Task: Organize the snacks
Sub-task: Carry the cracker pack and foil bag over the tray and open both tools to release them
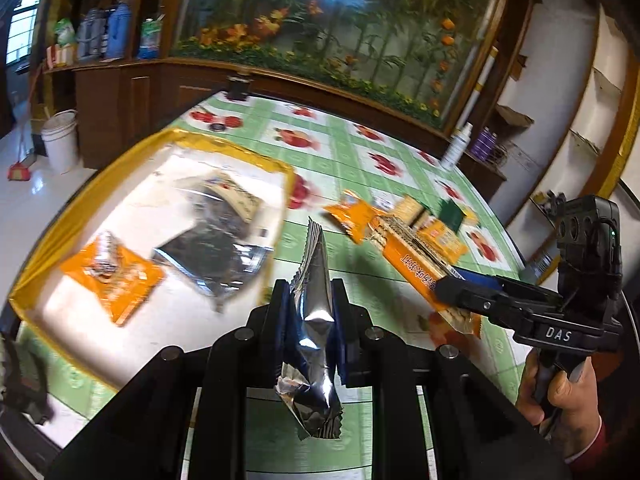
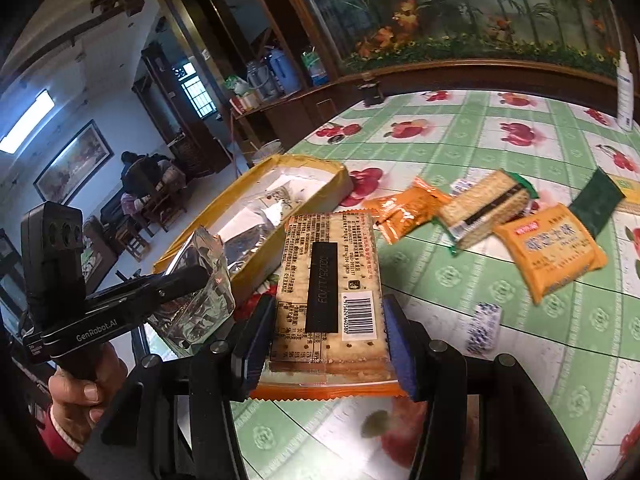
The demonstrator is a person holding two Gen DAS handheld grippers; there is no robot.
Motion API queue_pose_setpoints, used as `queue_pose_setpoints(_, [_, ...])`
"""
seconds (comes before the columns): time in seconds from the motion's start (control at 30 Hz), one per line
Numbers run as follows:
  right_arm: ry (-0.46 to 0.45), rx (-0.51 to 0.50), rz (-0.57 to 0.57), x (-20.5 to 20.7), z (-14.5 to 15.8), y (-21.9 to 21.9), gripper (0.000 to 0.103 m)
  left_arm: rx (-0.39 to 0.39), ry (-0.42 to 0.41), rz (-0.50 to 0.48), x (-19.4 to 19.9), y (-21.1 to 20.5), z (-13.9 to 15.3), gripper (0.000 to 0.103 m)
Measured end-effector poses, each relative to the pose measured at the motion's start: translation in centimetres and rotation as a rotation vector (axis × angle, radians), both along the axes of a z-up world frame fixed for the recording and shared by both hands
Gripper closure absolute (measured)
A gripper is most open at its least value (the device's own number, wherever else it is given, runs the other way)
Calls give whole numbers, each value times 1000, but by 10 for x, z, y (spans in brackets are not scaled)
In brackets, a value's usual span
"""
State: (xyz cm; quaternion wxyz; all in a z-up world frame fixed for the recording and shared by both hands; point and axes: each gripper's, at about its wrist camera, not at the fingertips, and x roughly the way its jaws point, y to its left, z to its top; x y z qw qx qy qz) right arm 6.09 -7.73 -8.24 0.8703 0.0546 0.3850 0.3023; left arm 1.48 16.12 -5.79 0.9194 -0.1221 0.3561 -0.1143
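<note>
My left gripper [image 1: 310, 308] is shut on a silver foil snack packet [image 1: 314, 320], held above the table beside the yellow-rimmed box [image 1: 52, 248]; it also shows in the right wrist view [image 2: 200, 292]. My right gripper [image 2: 326, 320] is shut on an orange-edged cracker pack [image 2: 330, 276], held above the table to the right of the box [image 2: 256, 280]. The box holds an orange packet [image 1: 116, 276] and dark foil packets [image 1: 216, 256]. Loose snacks lie on the table: an orange packet [image 2: 404, 208], a cracker sandwich pack [image 2: 484, 208], an orange pack [image 2: 556, 252].
A green fruit-print tablecloth [image 2: 480, 140] covers the table. A white spray bottle [image 2: 625, 96] stands at the far edge. A small dark green packet [image 2: 596, 204] and a blue-white wrapper [image 2: 484, 324] lie right. A wooden cabinet and a flower mural stand behind.
</note>
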Motion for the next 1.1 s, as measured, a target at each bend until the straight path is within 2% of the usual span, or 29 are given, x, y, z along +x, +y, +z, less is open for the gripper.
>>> queue_pose_setpoints(0.27, [-14,7,102,17,7,65,49,26,-15,110,5,38,2,86])
queue_pose_setpoints(0.57, [-10,-12,156,41,2,120,49,73,5,221,16,61,-7,86])
queue_pose_setpoints(0.63, [-3,-21,169,46,-2,132,49,60,11,236,20,67,-9,86])
queue_pose_setpoints(0.9, [-3,-67,192,58,-17,165,49,118,38,282,35,72,-19,86])
queue_pose_setpoints(1.1, [-10,-97,193,70,-27,178,49,109,87,303,43,76,-33,86])
